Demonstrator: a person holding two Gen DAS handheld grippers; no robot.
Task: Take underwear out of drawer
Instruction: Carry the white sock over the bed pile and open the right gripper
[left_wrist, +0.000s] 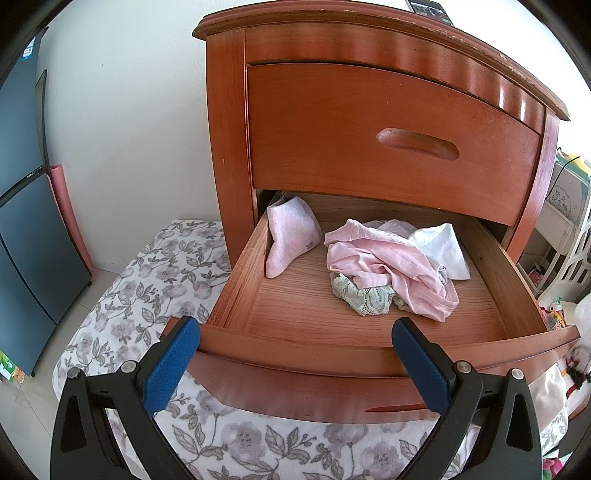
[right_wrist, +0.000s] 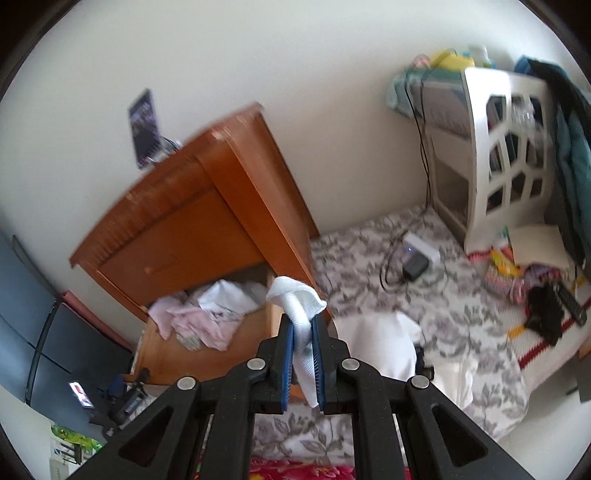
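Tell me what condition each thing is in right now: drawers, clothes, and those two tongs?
Upper drawer: closed.
Lower drawer: pulled open.
Pink sock: lying in the lower drawer, against its left wall.
Clothes pile: crumpled in the drawer, pink, white and lace pieces tangled.
Left tongs: open, empty, in front of the drawer.
Right tongs: shut on a white garment, outside the drawer.

The open drawer (left_wrist: 369, 332) offers bare wood along its front and between the pink sock (left_wrist: 291, 236) at left and the heap of clothes (left_wrist: 395, 266) right of centre. The closed upper drawer (left_wrist: 369, 140) overhangs the back, limiting room from above there
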